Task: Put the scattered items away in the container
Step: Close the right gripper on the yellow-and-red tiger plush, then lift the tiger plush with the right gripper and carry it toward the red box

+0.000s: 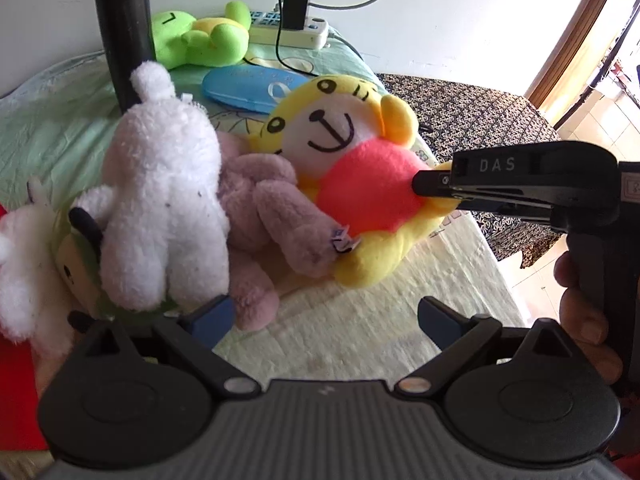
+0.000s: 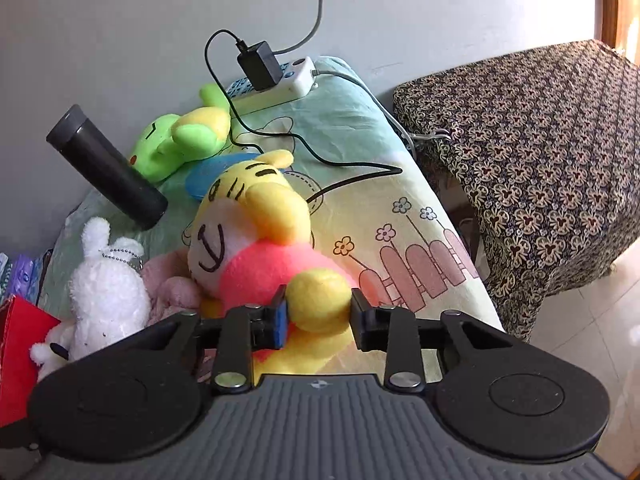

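A yellow tiger plush (image 1: pixel 320 128) with a pink body lies on the bed sheet (image 1: pixel 360 340), leaning on a pink plush (image 1: pixel 260 208). My right gripper (image 2: pixel 319 312) is shut on the tiger's yellow paw (image 2: pixel 318 304), which fills the gap between the pads. In the left wrist view the right gripper (image 1: pixel 424 188) comes in from the right at the tiger's side. My left gripper (image 1: pixel 326 320) stands open above bare sheet, with nothing between its fingers. A white rabbit plush (image 1: pixel 160 208) stands left of it. A red box (image 2: pixel 20 340) shows at the left edge.
A green plush (image 1: pixel 200 40), a blue case (image 1: pixel 248 88), a black flask (image 1: pixel 124 32) and a power strip (image 1: pixel 296 34) with charger and cable lie toward the wall. A table under patterned cloth (image 2: pixel 540 160) stands right of the bed. A hand (image 1: pixel 580 312) holds the right gripper.
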The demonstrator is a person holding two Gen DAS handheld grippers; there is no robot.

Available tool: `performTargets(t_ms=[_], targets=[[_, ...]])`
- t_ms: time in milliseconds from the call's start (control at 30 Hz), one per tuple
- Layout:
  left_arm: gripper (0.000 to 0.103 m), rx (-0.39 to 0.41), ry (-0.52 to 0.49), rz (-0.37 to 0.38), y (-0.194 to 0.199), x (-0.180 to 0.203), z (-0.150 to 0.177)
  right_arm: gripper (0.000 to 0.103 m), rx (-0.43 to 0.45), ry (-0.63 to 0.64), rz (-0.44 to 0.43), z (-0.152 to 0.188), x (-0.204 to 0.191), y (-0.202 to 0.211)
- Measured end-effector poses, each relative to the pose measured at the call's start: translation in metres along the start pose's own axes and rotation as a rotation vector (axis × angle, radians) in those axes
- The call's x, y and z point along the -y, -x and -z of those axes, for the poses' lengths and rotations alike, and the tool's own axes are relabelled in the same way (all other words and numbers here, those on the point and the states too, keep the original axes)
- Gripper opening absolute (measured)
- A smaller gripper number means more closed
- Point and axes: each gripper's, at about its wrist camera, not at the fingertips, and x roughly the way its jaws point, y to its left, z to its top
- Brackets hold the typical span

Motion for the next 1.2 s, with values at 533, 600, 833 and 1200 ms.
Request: performTargets(t_ms=[533,600,833,1200], targets=[[0.098,-0.001,-0.098,0.120,0.014,0.006,0.021,0.024,-0.082,0.081,-0.025,0.034,0.015,0.066],[0.098,-0.008,-0.104,0.160,0.015,0.007,0.024,0.024,-0.121,0.060,-0.025,0.045,0.023,0.071],[0.098,-0.051,-0.193,0.223,-0.004,0.031,0.023,0.044,-0.064,-0.021,-0.027,0.055,0.038,0.078],[0.077,-0.122,-0.253,0.215,-0.051,0.055,0.022,0.068,-0.100,-0.189,-0.108,0.028,0.052,0.013]])
